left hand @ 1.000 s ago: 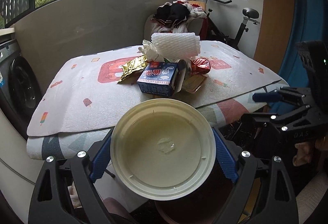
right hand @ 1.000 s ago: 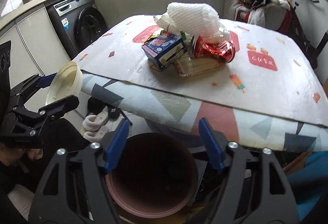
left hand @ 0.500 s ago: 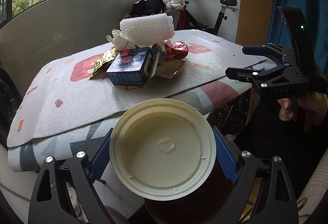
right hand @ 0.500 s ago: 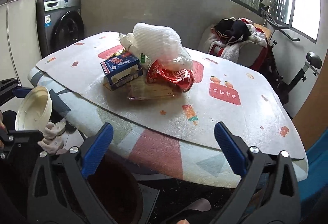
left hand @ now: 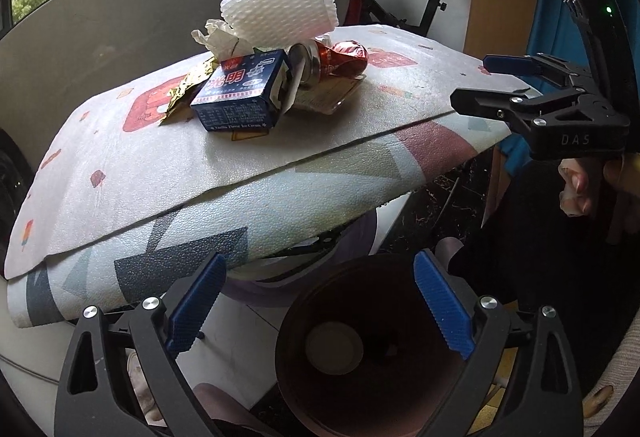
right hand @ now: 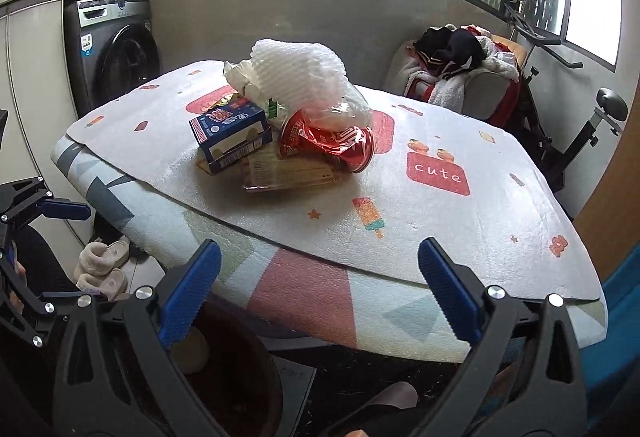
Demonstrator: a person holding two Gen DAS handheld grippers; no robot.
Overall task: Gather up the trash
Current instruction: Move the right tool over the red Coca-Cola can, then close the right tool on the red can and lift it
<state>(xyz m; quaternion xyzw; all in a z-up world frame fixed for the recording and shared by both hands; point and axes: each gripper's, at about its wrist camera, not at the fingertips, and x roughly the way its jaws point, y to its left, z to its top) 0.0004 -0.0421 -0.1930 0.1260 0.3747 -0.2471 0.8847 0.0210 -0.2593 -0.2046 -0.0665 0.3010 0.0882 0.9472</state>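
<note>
A dark red bin point(left hand: 372, 349) stands on the floor below my left gripper point(left hand: 318, 307), which is open and empty above it. A cream lid point(left hand: 334, 347) lies at the bin's bottom. On the table a trash pile holds a blue carton point(left hand: 244, 97), a crushed red can point(left hand: 336, 61), white foam netting point(left hand: 280, 11), crumpled tissue point(left hand: 216, 35) and a gold wrapper point(left hand: 186, 89). My right gripper point(right hand: 318, 289) is open and empty at the table's near edge, facing the carton point(right hand: 230, 133) and can point(right hand: 332, 141). It also shows in the left wrist view point(left hand: 496, 83).
The table's patterned mat point(right hand: 440, 213) overhangs the edge. A washing machine point(right hand: 116, 49) stands at the left, a clothes-piled chair point(right hand: 452, 77) and an exercise bike point(right hand: 576, 133) at the back right. Slippers point(right hand: 104, 265) lie on the floor by the bin point(right hand: 224, 377).
My left gripper opened and the cream lid dropped into the bin. My right gripper rose from over the bin to the table's edge.
</note>
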